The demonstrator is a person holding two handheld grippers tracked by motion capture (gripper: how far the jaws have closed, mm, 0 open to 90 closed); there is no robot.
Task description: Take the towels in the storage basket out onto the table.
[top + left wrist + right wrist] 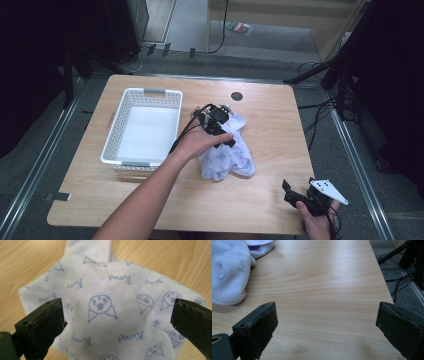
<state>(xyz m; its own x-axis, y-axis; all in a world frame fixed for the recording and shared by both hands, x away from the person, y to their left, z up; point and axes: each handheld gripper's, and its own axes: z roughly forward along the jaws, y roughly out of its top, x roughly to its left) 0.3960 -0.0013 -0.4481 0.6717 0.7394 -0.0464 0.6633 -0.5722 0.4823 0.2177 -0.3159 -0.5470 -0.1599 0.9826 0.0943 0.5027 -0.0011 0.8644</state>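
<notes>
My left tool (117, 315) over cloth (112, 305), jaws wide apart, straddling it, nothing gripped. Cloth crumpled mid-surface (270, 200), basket (141, 127) just beside left tool, on side away from right one. My right tool (325, 322) near surface edge, jaws spread, empty; cloth well ahead-left of it.
</notes>
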